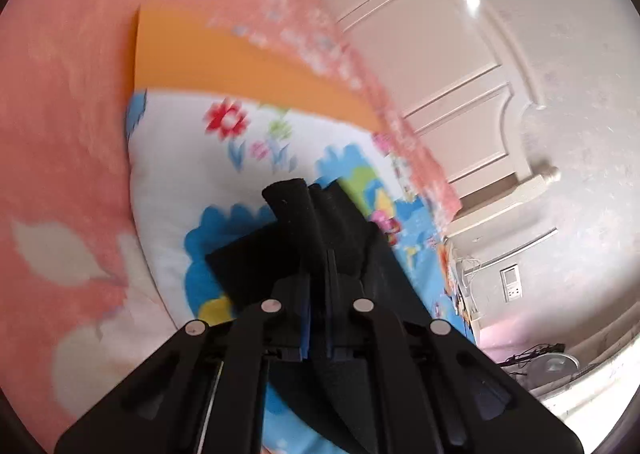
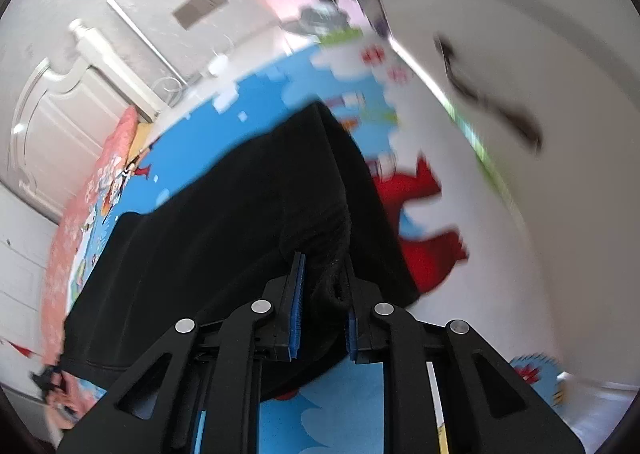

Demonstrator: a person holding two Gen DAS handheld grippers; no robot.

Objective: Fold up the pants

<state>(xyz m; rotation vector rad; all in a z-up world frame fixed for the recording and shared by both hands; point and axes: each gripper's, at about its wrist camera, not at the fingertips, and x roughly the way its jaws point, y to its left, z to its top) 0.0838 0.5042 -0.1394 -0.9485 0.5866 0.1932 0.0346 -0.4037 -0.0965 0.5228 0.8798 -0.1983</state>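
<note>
The black pants lie partly spread on a bed sheet with a blue, white and red cartoon print. My right gripper is shut on a bunched black edge of the pants, held between its blue pads. In the left wrist view my left gripper is shut on a narrow folded end of the black pants, lifted above the printed sheet. Both views are blurred by motion.
A pink blanket and an orange sheet lie beyond the printed sheet. A white panelled wardrobe stands behind the bed. The bed edge and white wall are to the right. A floor fan stands low right.
</note>
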